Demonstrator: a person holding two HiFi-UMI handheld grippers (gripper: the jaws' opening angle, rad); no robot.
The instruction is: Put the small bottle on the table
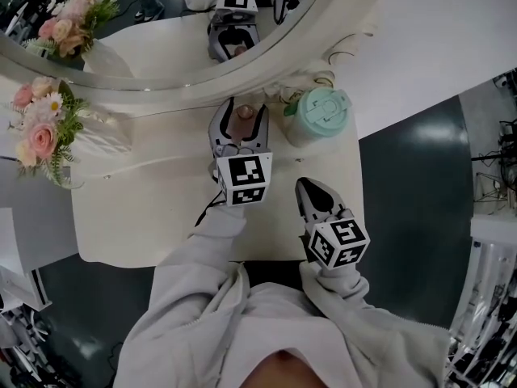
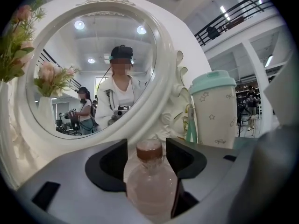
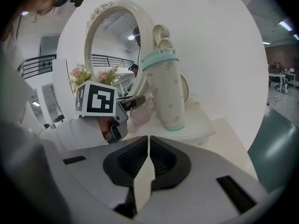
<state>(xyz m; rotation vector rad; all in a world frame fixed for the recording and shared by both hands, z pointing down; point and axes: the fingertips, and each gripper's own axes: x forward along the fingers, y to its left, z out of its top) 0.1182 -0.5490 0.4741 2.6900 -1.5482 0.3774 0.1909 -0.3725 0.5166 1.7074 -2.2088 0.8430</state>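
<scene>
Dressing-table scene, from above: my left gripper (image 1: pixel 245 107) points toward twelve o'clock at the foot of an oval mirror (image 1: pixel 161 83). Its jaws stand apart on either side of the small bottle (image 2: pixel 150 185). The bottle is upright with its brown cap up and appears to rest on the cream table (image 1: pixel 145 217). In the head view there is a gap between each jaw and the bottle, so nothing is clamped. In the left gripper view the clear, pinkish bottle fills the space between the two black pads.

At three o'clock from the bottle, just beside it, stands a pale cup with a mint-green lid (image 1: pixel 323 113), close to the table's right edge. At nine o'clock, well apart, pink and white flowers (image 1: pixel 40 132) lean out of a ribbed white vase (image 1: pixel 101 140). The mirror reflects a second bouquet and my left gripper.

My right gripper (image 1: pixel 304 184) sits at five o'clock from the left one, over bare tabletop. Its jaws are together, with only a thin slit between the pads, and they carry nothing. The right gripper view shows the cup straight ahead at twelve o'clock. It also shows the left gripper's marker cube (image 3: pixel 96 98) at ten o'clock. Grey sleeves (image 1: pixel 202 297) run back from both grippers toward six o'clock.
</scene>
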